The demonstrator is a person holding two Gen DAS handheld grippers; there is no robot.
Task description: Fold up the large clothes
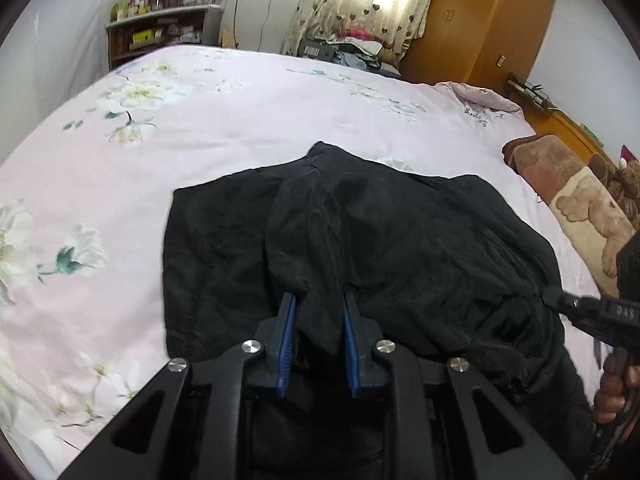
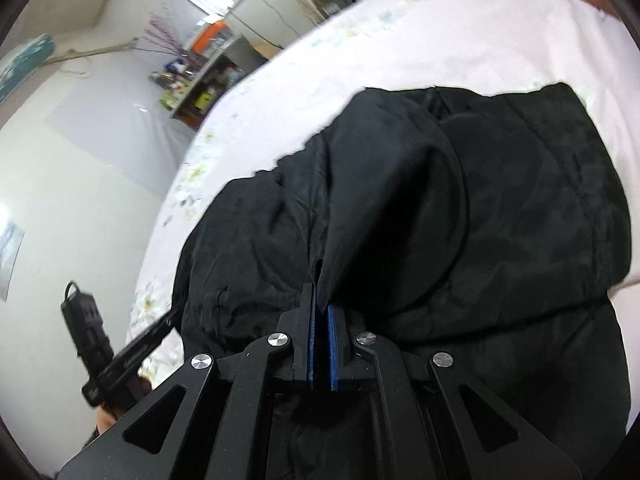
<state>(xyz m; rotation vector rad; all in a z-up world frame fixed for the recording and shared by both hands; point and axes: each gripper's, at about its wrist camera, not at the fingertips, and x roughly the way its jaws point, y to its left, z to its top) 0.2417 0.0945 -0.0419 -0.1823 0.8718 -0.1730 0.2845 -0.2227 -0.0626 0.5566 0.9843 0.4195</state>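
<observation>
fingers (image 1: 289, 322) pinch rumpled black jacket (image 1: 360, 240).

Black jacket (image 1: 360, 240); pink floral bedspread (image 1: 240, 120)

Daylight enters through the heart-patterned cream curtain (image 1: 368, 4) at the far window, which glows nearly blown out. The pink floral bed sheet (image 1: 240, 120) is evenly and softly lit, washed almost white in the right wrist view. The black padded jacket (image 2: 460, 208) shows little detail. Fisheye bending curves the room's edges, dark vignette fills the corners, and the right view is smeared with motion blur
</observation>
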